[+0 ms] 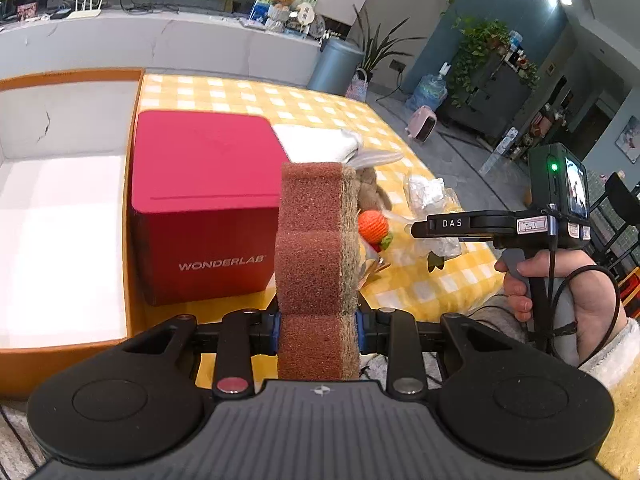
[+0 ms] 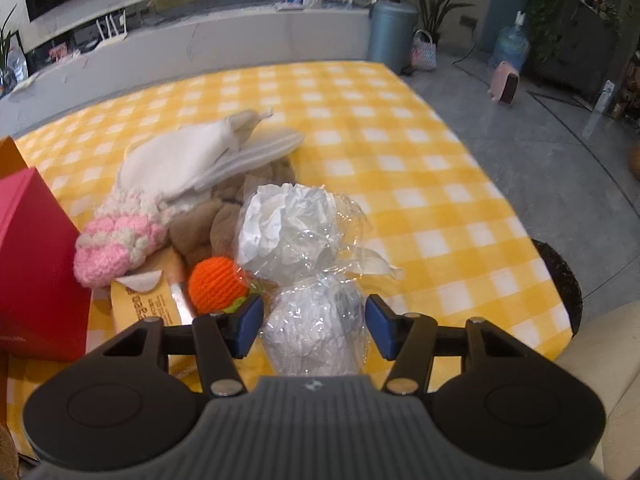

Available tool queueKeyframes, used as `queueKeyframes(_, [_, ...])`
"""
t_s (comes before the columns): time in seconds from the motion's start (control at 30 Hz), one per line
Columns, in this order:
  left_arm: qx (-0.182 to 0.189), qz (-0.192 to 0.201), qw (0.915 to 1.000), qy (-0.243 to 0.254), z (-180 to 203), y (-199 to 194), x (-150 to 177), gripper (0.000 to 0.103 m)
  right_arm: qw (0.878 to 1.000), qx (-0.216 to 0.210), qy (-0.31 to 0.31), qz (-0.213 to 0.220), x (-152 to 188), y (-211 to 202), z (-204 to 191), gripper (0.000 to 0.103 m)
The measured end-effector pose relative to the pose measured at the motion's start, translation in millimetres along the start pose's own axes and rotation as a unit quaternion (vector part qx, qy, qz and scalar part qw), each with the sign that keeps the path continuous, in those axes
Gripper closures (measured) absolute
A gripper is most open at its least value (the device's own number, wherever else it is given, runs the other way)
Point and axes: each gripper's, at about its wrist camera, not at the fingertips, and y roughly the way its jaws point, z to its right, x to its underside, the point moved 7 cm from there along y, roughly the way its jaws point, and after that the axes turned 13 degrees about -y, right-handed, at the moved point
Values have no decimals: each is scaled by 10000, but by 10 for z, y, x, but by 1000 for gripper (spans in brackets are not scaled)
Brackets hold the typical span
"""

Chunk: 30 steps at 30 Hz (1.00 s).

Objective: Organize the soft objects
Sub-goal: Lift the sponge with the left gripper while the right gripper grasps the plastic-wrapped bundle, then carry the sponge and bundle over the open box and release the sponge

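Clamped upright in the left gripper (image 1: 318,330), the brown sponge (image 1: 316,264) stands tall, the open orange box (image 1: 64,208) to its left. Between the right gripper (image 2: 314,326) pads, half-wide and untouched, lies the plastic-wrapped bundle (image 2: 312,332), lengthwise along the fingers.

A: Sponge (image 1: 316,264): coarse, open-pored foam, brown; rough fibrous scouring layer along one side.
B: Box (image 1: 204,200): red card, matt, smooth; white print.
A: Tablecloth (image 2: 400,152): soft cloth, yellow-and-white check, matt.
B: Ball (image 2: 218,286): orange crochet yarn, knobbly.
A: Pink toy (image 2: 116,244): chunky knit, fuzzy.
B: Wrapped bundle (image 2: 316,336): crumpled white paper under clear glossy film, creased.
A: Pads (image 2: 250,326): blue, smooth, slight sheen; gripper bodies black matt plastic, metal pivot pins.
B: Tray (image 1: 134,184): orange card wall, white matt inside.
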Motion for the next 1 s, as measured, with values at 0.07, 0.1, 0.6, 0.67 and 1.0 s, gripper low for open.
queueKeyframes(0.07, [68, 44, 10000, -3, 13, -34, -10, 67, 10000, 44, 36, 81, -6, -69, 34, 47])
queueKeyframes(0.1, [75, 65, 10000, -4, 15, -47, -14, 67, 9999, 83, 44, 127, -6, -102, 47, 47])
queueKeyframes(0.6, [15, 731, 9970, -234, -45, -446, -200, 67, 9931, -799, 286, 812, -101, -521, 32, 47])
queueKeyframes(0.67, [-34, 876, 9957, -293, -85, -527, -234, 67, 9908, -942, 326, 913, -126, -580, 7, 47])
queueKeyframes(1.0, [-846, 1770, 9787, -602, -469, -976, -330, 67, 9799, -1539, 112, 1261, -268, -858, -395, 47])
